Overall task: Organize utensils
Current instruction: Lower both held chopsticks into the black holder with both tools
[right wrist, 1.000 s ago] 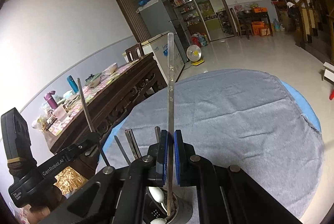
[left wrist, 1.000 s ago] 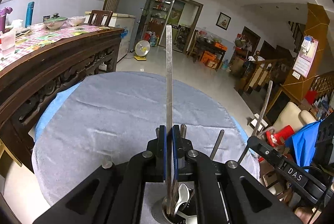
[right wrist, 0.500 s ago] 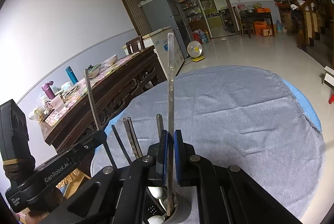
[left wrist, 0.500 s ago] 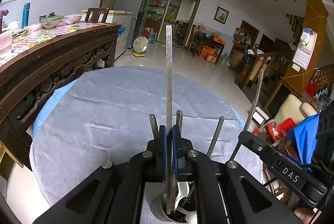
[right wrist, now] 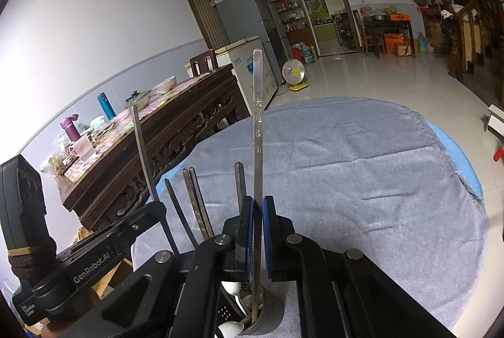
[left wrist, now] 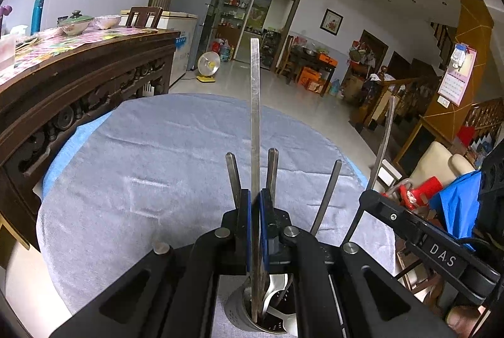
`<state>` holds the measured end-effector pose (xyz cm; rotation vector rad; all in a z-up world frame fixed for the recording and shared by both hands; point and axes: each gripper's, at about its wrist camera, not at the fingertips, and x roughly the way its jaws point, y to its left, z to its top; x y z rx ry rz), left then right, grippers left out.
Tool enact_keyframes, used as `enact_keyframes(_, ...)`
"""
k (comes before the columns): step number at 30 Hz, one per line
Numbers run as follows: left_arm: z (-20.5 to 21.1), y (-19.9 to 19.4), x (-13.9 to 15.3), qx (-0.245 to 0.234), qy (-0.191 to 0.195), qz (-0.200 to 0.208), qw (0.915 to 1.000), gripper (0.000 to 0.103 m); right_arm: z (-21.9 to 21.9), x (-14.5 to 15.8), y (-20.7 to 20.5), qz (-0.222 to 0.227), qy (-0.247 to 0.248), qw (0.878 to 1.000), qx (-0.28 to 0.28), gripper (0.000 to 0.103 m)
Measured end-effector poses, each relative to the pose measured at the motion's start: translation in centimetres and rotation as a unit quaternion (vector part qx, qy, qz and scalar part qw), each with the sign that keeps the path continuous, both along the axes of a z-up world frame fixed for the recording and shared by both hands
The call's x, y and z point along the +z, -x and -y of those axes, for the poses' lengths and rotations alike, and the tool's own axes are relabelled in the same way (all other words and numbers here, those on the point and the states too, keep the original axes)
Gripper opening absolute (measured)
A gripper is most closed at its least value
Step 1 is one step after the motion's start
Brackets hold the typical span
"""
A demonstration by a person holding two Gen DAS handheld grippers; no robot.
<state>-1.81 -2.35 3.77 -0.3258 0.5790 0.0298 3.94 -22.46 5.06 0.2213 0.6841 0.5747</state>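
Note:
My left gripper [left wrist: 254, 205] is shut on an upright metal chopstick [left wrist: 255, 117] whose lower end sits inside a perforated metal utensil holder [left wrist: 242, 314]. My right gripper [right wrist: 257, 212] is shut on another metal chopstick [right wrist: 257, 130] with engraved characters, its lower end inside the same holder [right wrist: 267, 319]. The holder stands on the grey-clothed round table [left wrist: 157, 168], just under both grippers. Several more chopsticks [left wrist: 327, 193] and white spoons [left wrist: 277, 290] stand in it. The right gripper shows in the left wrist view [left wrist: 375, 180], the left gripper in the right wrist view [right wrist: 148, 180].
A dark carved wooden sideboard [left wrist: 78, 79] with bowls, bottles and a patterned cloth stands left of the table. A chair with blue and red items [left wrist: 441, 180] sits at the right. The table's grey cloth [right wrist: 362, 168] stretches ahead, with tiled floor beyond.
Both grippers have risen a little over the holder, so more of the other chopsticks standing in it shows ahead. Both grips stay closed.

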Motion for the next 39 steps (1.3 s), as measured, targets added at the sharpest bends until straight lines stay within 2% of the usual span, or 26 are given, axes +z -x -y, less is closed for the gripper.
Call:
enact_keyframes(15, 0.8, 0.0, -1.4, -0.005, -0.008, -0.008, 0.9999, 0.005, -0.5, -1.2, 0.3, -0.002, 0.009, 1.0, 0.017, 0.007)
enact_keyframes(39, 2.1, 1.2, -3.6, -0.018, -0.016, -0.03, 0.9993, 0.005, -1.0, -4.3, 3.6, -0.01, 0.045, 0.998, 0.045, 0.007)
